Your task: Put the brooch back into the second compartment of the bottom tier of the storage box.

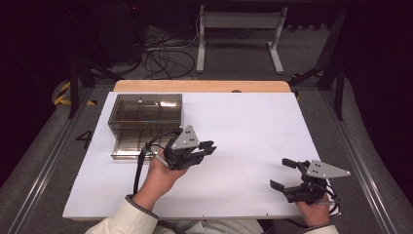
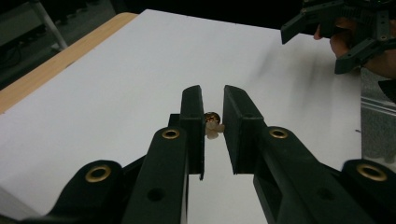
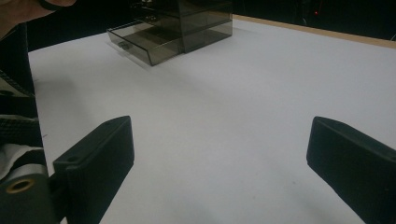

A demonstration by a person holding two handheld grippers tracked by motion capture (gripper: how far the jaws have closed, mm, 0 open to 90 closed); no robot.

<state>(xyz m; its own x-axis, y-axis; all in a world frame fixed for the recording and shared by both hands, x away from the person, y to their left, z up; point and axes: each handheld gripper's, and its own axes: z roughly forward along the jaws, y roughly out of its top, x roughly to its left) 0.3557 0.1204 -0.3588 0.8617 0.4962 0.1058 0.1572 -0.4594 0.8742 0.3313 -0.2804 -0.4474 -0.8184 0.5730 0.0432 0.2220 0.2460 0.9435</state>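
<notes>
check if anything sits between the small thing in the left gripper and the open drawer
Nothing visible does. The left gripper pinches a small brown-and-white piece beside the smoky drawer box, whose pulled-out drawer is open on top.

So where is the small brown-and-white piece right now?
In the left gripper view, the small piece sits pinched between the left claw jaws, above the white table.

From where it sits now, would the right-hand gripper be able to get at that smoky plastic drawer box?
Probably yes. The right gripper has its jaws wide open and holds nothing, and bare white table lies between it and the drawer box, though it sits across the table.
</notes>
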